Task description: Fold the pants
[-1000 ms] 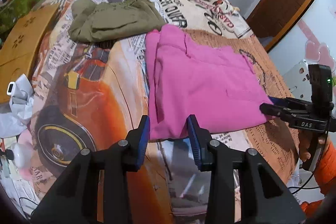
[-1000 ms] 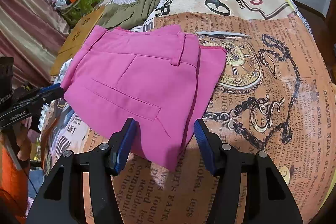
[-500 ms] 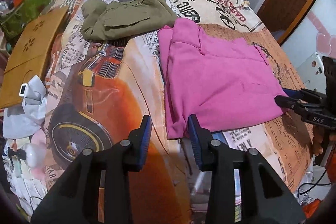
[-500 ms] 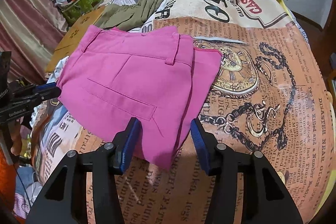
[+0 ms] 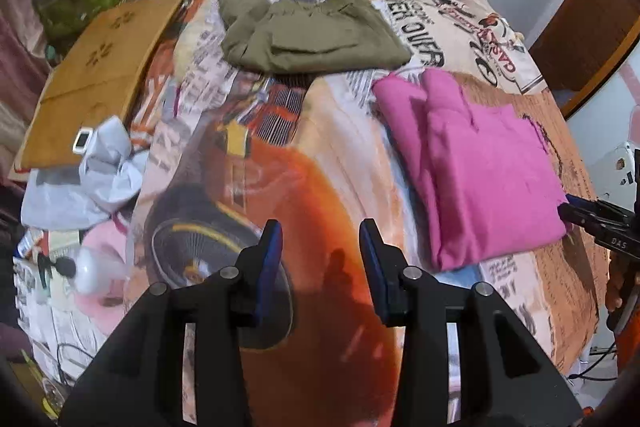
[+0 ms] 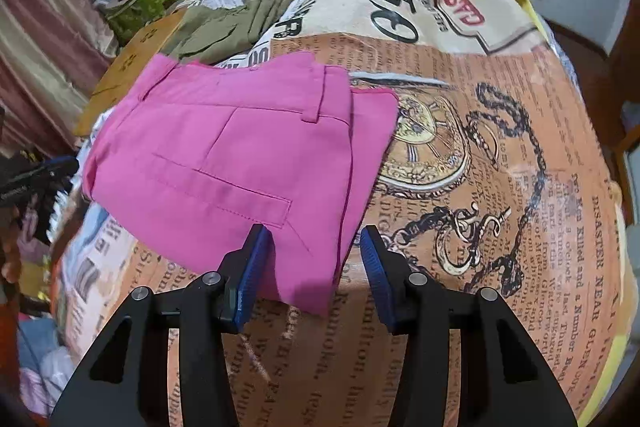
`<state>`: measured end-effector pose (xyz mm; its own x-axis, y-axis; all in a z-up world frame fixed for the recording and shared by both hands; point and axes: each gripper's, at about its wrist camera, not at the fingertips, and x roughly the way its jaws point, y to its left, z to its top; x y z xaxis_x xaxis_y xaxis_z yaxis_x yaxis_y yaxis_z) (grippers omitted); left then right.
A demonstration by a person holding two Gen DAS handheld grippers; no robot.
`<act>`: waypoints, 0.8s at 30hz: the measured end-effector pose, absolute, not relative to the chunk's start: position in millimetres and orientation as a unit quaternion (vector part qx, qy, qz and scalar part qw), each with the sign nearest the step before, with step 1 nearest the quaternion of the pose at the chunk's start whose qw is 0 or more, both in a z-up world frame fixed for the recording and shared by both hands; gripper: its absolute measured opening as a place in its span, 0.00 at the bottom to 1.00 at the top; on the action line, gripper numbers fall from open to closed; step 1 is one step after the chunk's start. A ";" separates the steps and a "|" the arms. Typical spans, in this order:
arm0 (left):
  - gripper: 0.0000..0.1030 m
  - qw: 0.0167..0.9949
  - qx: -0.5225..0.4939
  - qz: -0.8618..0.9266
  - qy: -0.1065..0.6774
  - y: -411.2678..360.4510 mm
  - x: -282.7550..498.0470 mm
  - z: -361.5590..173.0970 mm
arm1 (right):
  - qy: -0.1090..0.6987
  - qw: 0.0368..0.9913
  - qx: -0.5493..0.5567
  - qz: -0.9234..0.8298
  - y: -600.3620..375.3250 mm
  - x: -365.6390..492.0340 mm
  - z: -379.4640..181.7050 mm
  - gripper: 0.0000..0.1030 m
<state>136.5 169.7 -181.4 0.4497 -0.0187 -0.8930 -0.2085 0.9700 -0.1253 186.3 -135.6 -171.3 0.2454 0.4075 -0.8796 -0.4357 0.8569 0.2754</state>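
1. The right tool was seen spread, nothing pinched, with the near corner of the pink pants lying between its blue ribbed pads; it was judged the nearer of the two.
2. The left tool was likewise spread and empty, poised over bare bedspread, the pants lying to its right and farther off.
3. The pants were found folded into a flat, roughly rectangular stack, with a smooth woven cloth, a welt pocket and a belt loop showing; the long axis was judged to run near to far.
4. Farther back, crumpled olive pants were seen on the printed bed.
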 end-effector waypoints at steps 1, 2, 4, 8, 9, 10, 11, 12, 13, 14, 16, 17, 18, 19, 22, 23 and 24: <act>0.39 0.846 -0.110 0.051 0.520 168.8 140.2 -179.8 | 0.554 0.789 -0.011 0.266 -136.7 186.7 -169.6 0.43; 0.40 0.849 -0.111 0.042 0.515 164.6 146.6 -176.7 | 0.552 0.792 -0.012 0.262 -138.3 187.1 -166.5 0.43; 0.45 0.854 -0.110 0.027 0.508 157.6 157.4 -171.1 | 0.543 0.799 -0.019 0.259 -141.0 187.4 -160.2 0.43; 0.51 0.865 -0.095 0.002 0.492 139.8 182.4 -160.5 | 0.532 0.807 -0.019 0.256 -144.2 195.2 -153.0 0.43; 0.51 0.865 -0.096 -0.004 0.492 137.5 187.8 -160.1 | 0.532 0.807 -0.015 0.255 -144.5 199.1 -153.3 0.43; 0.51 0.865 -0.100 -0.017 0.492 133.1 197.1 -159.7 | 0.533 0.807 -0.011 0.255 -144.8 203.3 -154.9 0.43; 0.51 0.864 -0.101 -0.024 0.492 129.6 204.2 -160.7 | 0.535 0.806 -0.009 0.255 -143.9 206.9 -156.5 0.43; 0.51 0.864 -0.099 -0.027 0.493 127.6 208.7 -162.4 | 0.538 0.803 -0.007 0.256 -141.5 211.9 -159.2 0.43; 0.51 0.862 -0.096 -0.029 0.496 124.4 215.1 -165.0 | 0.539 0.802 -0.008 0.257 -139.8 215.4 -160.9 0.43; 0.51 0.860 -0.091 -0.030 0.500 121.1 222.1 -168.7 | 0.540 0.801 -0.010 0.257 -137.3 219.0 -162.4 0.43; 0.51 0.856 -0.088 -0.036 0.508 116.3 233.0 -177.3 | 0.538 0.801 -0.015 0.262 -131.4 225.2 -163.3 0.43; 0.51 0.854 -0.087 -0.037 0.512 115.5 235.9 -181.0 | 0.536 0.802 -0.019 0.263 -128.2 228.0 -163.4 0.43; 0.51 0.852 -0.086 -0.039 0.516 114.6 238.5 -185.4 | 0.532 0.804 -0.022 0.265 -125.2 231.0 -163.4 0.43; 0.51 0.848 -0.088 -0.040 0.521 113.6 241.5 -191.5 | 0.528 0.805 -0.025 0.269 -123.6 232.7 -163.0 0.43; 0.51 0.844 -0.092 -0.039 0.528 113.8 243.5 -204.1 | 0.509 0.816 -0.043 0.271 -116.5 236.0 -164.0 0.43; 0.52 0.844 -0.091 -0.037 0.527 113.7 242.8 -207.3 | 0.506 0.817 -0.048 0.273 -114.9 236.2 -165.9 0.43; 0.52 0.845 -0.090 -0.037 0.526 114.0 242.5 -209.1 | 0.508 0.814 -0.051 0.276 -113.5 236.6 -169.0 0.43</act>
